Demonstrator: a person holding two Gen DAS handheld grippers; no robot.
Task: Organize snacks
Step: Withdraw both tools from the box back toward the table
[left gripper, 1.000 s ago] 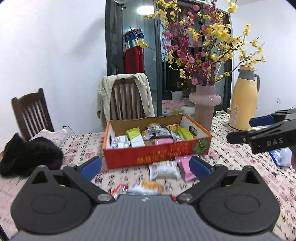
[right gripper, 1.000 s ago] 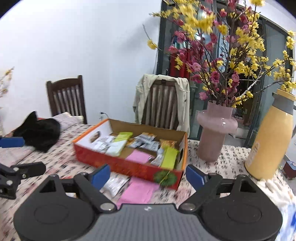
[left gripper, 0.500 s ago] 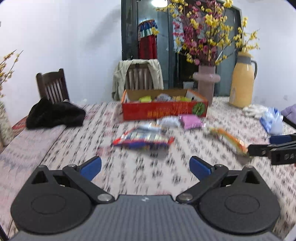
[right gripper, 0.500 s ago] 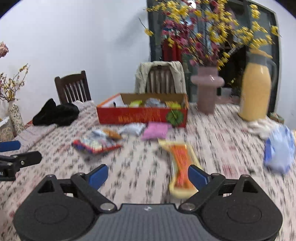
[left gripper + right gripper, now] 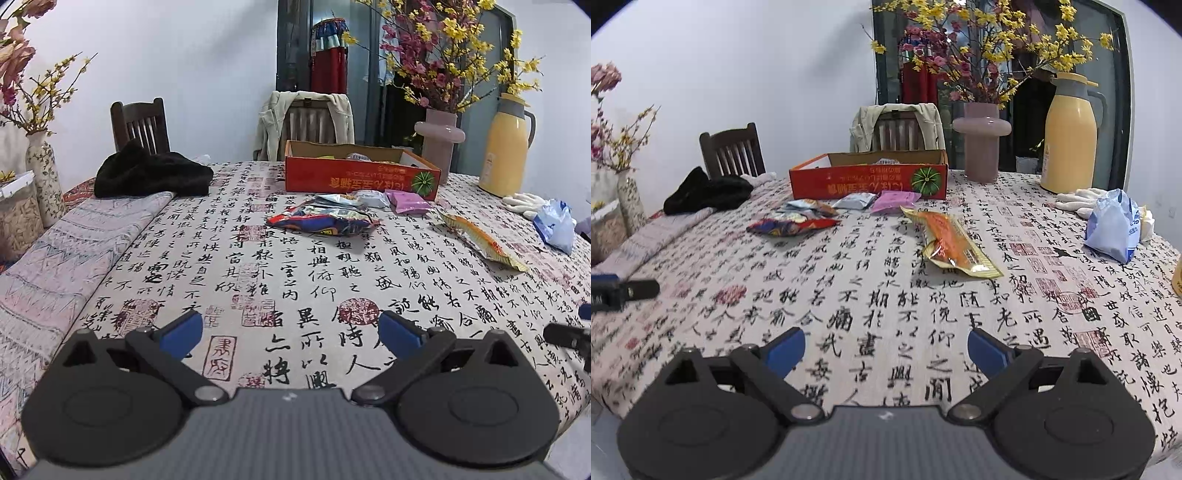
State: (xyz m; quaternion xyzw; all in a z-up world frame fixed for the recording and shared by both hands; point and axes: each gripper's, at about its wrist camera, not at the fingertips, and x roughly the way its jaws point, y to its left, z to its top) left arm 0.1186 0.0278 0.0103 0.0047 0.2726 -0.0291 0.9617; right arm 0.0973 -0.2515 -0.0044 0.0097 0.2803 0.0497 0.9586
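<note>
A red cardboard box (image 5: 360,179) (image 5: 868,181) holding snacks stands at the far middle of the table. In front of it lie loose snacks: a red-blue bag (image 5: 321,220) (image 5: 790,226), a pink packet (image 5: 408,201) (image 5: 894,201), a small silver packet (image 5: 853,202) and a long orange-yellow bag (image 5: 480,240) (image 5: 955,245). My left gripper (image 5: 290,334) is open and empty near the table's front edge. My right gripper (image 5: 886,349) is open and empty, also near the front edge, far from the snacks.
A pink vase with flowers (image 5: 981,146), a yellow thermos (image 5: 1069,134), white gloves (image 5: 1078,197) and a blue-white plastic bag (image 5: 1112,225) are at the right. A black garment (image 5: 147,175) lies at the far left. Chairs (image 5: 140,123) stand behind the table.
Both grippers have pulled back from right in front of the red box to the table's near edge. Both stay open and empty.
</note>
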